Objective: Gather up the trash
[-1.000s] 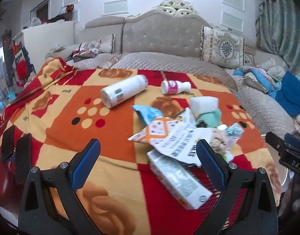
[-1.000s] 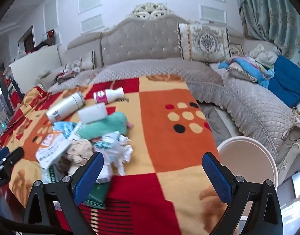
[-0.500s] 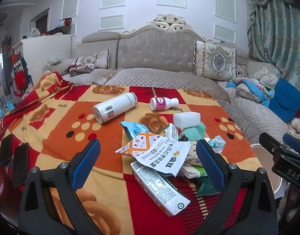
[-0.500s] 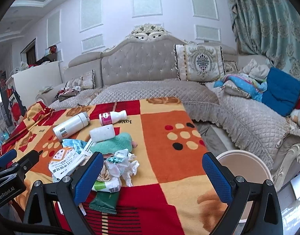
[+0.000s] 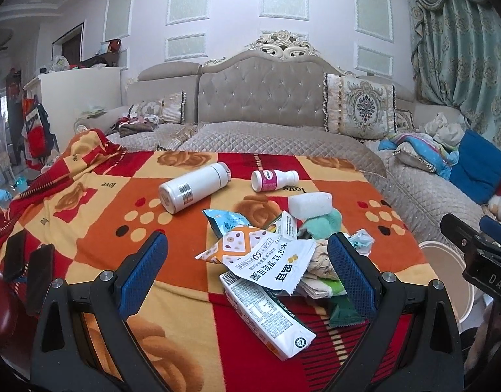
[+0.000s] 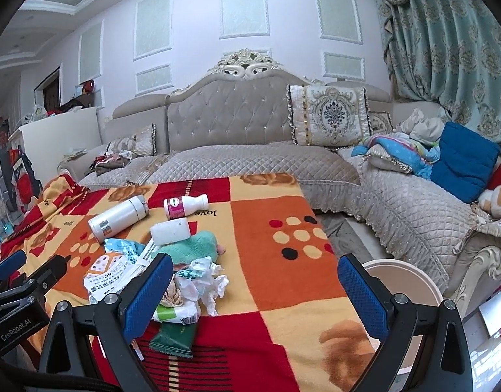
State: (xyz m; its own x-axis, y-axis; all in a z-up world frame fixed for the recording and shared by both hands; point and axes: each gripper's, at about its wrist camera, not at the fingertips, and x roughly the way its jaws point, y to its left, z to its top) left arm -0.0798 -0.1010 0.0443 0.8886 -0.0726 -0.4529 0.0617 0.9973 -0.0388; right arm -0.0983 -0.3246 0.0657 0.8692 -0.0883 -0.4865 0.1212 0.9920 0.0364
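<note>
Blanket (image 6: pixel 266 294): right half bare, open passage to bin (image 6: pixel 404 281). Left half blocked by wrapper heap (image 6: pixel 191 281), flask (image 6: pixel 118 217), bottle (image 6: pixel 185 206).

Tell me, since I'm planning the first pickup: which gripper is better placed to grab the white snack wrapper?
Left, probably. The left gripper is open with the white snack wrapper lying between its fingers; the right gripper faces mostly bare blanket.
</note>
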